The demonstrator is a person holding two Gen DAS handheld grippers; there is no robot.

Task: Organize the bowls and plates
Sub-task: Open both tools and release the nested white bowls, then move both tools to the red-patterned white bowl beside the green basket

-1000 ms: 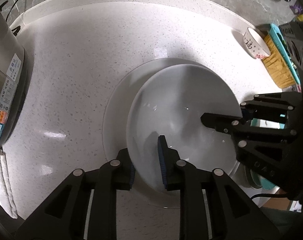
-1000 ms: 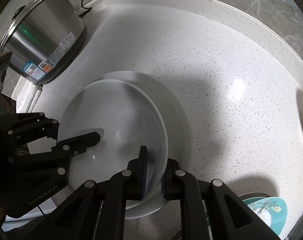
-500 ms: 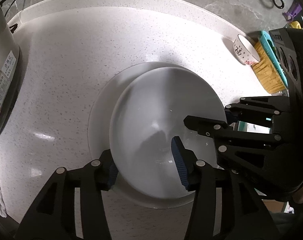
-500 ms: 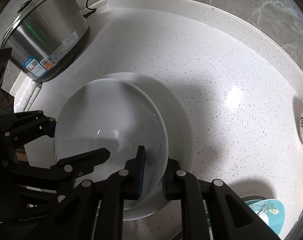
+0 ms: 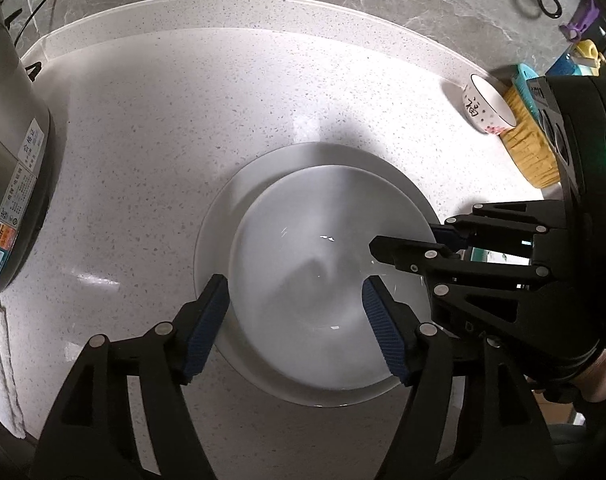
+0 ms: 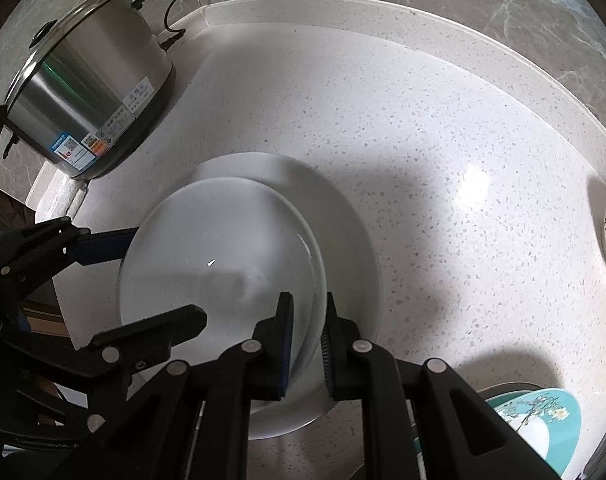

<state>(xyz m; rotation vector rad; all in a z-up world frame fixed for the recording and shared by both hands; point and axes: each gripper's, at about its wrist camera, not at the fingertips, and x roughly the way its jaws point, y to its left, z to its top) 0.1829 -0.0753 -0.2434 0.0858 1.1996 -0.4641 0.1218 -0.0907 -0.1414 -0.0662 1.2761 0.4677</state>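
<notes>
A white bowl (image 5: 323,280) sits on a larger white plate (image 5: 239,188) on the speckled counter; both also show in the right wrist view, the bowl (image 6: 223,256) on the plate (image 6: 343,240). My left gripper (image 5: 295,312) is open, its jaws spread wide around the bowl's near-left rim without touching it. My right gripper (image 6: 307,340) is shut on the bowl's right rim, one finger inside and one outside. The right gripper also shows in the left wrist view (image 5: 443,240).
A steel rice cooker (image 6: 87,84) stands at the back left. A small patterned white bowl (image 5: 487,108) lies by the back wall on the right, next to a yellow brush (image 5: 531,152). A teal patterned dish (image 6: 543,424) sits near the front right.
My left gripper has opened, let go of the bowl's rim and pulled back and up. My right gripper has kept its hold on the bowl's rim.
</notes>
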